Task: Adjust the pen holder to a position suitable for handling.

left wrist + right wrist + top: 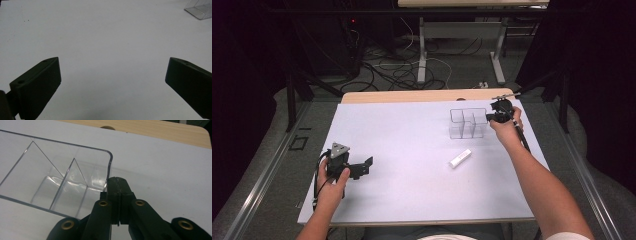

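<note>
A clear plastic organizer (468, 123) with several compartments stands on the white sheet at the back right. My right gripper (489, 118) is at its right end wall. In the right gripper view the jaws (119, 180) are pressed together with nothing between them, right against the outer side of the organizer (50, 182) near its rounded corner. A small white bar (460, 158) lies flat in front of the organizer. My left gripper (364, 168) rests at the near left, pointing right. Its jaws (112, 72) stand wide open over bare sheet, with a corner of the organizer (200, 8) far off.
The white sheet (412, 150) covers most of a wooden table whose far edge (412, 96) shows. Beyond it are another desk's legs (422, 50) and loose cables (397, 70) on the floor. Metal rails run along both sides.
</note>
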